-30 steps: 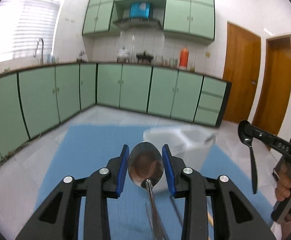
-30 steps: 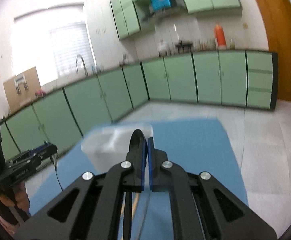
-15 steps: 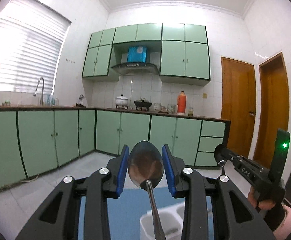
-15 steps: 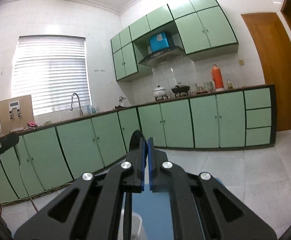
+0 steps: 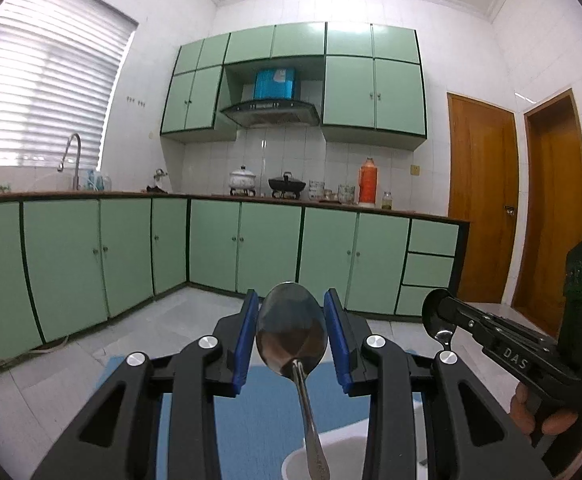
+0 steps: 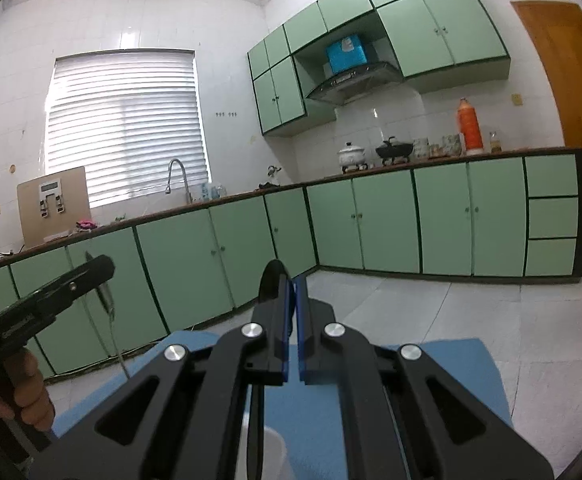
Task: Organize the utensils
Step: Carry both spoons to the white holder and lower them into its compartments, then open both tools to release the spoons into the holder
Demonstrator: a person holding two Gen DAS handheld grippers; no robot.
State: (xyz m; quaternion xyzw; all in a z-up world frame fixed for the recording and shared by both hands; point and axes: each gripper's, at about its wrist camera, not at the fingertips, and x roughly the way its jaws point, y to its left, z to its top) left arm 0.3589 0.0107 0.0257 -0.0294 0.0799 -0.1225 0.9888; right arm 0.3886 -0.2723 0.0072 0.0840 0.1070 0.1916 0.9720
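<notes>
My left gripper (image 5: 291, 334) is shut on a silver spoon (image 5: 293, 338), bowl up between the blue pads, handle hanging down toward a white holder (image 5: 341, 454) on the blue mat (image 5: 259, 412). It also shows in the right wrist view (image 6: 99, 276), with the spoon (image 6: 109, 308) hanging under it. My right gripper (image 6: 293, 292) is shut on a dark utensil (image 6: 271, 280) seen edge-on; its handle drops below the fingers. In the left wrist view the right gripper (image 5: 437, 316) holds a dark spoon (image 5: 445, 338). Both are raised above the mat.
Green base cabinets (image 5: 251, 248) line the far walls under a counter with a sink tap (image 5: 73, 152), pots (image 5: 287, 184) and an orange flask (image 5: 367, 180). Two wooden doors (image 5: 479, 208) stand at the right. The white holder rim also shows in the right wrist view (image 6: 273, 452).
Both grippers have tilted upward and lifted with their utensils; the mat and white holder have dropped to the bottom edge of both views. The grips have not changed.
</notes>
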